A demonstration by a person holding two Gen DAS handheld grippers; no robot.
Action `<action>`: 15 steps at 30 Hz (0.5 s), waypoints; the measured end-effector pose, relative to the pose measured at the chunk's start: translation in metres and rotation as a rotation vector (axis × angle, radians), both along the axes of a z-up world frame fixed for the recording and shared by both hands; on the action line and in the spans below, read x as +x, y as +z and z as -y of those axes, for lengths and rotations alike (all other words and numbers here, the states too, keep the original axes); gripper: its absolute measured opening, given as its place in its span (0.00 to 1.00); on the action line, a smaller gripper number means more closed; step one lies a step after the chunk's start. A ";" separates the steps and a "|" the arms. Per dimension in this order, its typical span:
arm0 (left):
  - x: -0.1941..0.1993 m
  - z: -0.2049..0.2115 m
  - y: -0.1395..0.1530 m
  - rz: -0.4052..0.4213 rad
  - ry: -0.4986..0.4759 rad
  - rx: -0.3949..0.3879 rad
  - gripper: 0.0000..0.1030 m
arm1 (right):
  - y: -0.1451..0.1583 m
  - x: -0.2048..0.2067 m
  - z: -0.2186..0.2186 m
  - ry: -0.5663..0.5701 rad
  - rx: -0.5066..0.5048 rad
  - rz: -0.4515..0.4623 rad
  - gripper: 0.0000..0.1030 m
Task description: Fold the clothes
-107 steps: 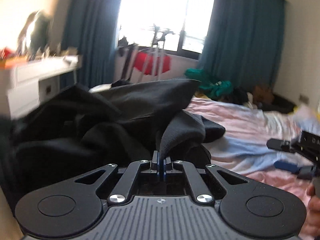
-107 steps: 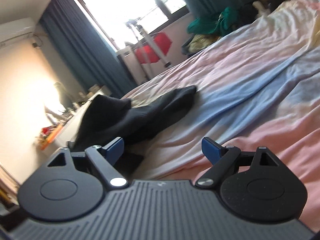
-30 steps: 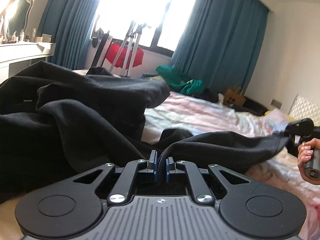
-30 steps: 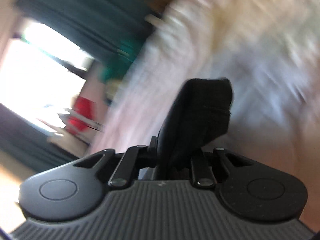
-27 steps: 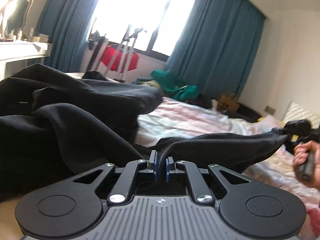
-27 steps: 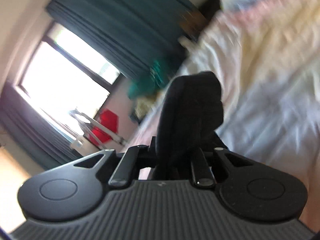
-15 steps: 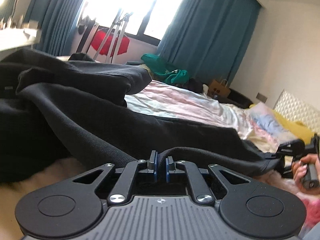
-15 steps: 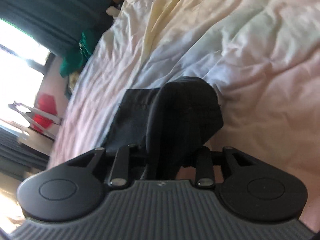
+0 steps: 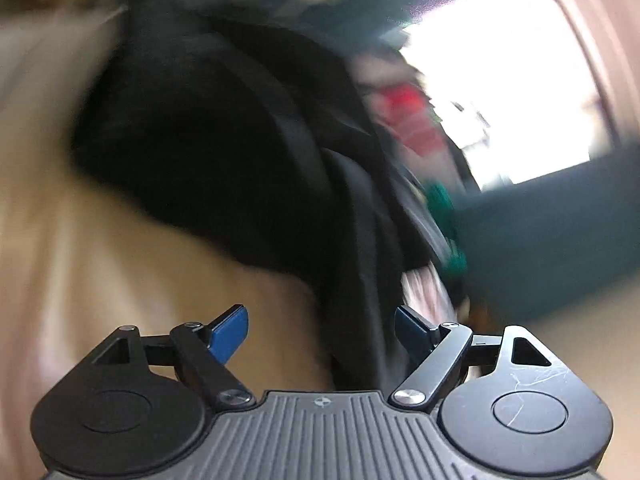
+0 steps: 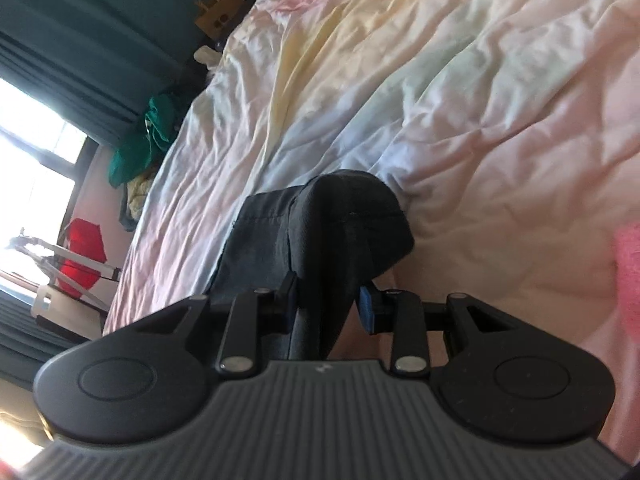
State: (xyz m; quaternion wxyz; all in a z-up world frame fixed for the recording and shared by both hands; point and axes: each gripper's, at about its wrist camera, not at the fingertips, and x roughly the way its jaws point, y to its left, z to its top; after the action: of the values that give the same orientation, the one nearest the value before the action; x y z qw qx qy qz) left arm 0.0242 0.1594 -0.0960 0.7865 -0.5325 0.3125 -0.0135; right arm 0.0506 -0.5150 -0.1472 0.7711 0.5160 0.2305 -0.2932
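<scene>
Laying out: left claw is opening, black garment loose between its pads; right claw pinches the cloth's end on the bed — release only once flat.

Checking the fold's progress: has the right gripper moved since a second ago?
Yes. The right gripper swung away from the window and down toward the bedspread.

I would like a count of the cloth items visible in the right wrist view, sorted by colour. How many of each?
Black: 1, the black fabric garment between the right gripper's jaws.
Green: 1, the green cloth heap beyond the bed.
Red: 1, the red cloth by the window.
Pastel: 1, the wrinkled pastel bedsheet.
Total: 4.
</scene>
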 end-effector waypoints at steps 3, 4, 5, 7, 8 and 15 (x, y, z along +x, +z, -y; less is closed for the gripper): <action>0.006 -0.020 -0.030 -0.083 0.133 -0.172 0.79 | 0.002 -0.005 -0.006 0.012 0.009 0.009 0.48; 0.007 -0.024 -0.035 -0.073 0.162 -0.206 0.79 | 0.002 -0.008 -0.009 0.012 0.019 0.021 0.52; 0.008 -0.026 -0.036 -0.055 0.187 -0.221 0.79 | 0.002 -0.012 -0.013 0.013 0.034 0.040 0.53; 0.012 -0.031 -0.038 -0.041 0.230 -0.230 0.79 | 0.004 -0.013 -0.019 0.029 0.042 0.087 0.53; 0.015 -0.033 -0.039 -0.039 0.249 -0.227 0.74 | 0.005 -0.013 -0.022 0.038 0.044 0.112 0.53; 0.024 -0.052 -0.053 -0.090 0.321 -0.285 0.21 | -0.001 0.022 -0.017 -0.004 -0.076 0.011 0.14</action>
State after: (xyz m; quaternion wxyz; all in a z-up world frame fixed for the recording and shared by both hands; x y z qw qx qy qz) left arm 0.0477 0.2110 -0.1495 0.6807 -0.6812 0.2534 0.0917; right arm 0.0731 -0.4975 -0.1480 0.7909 0.4884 0.2137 -0.3005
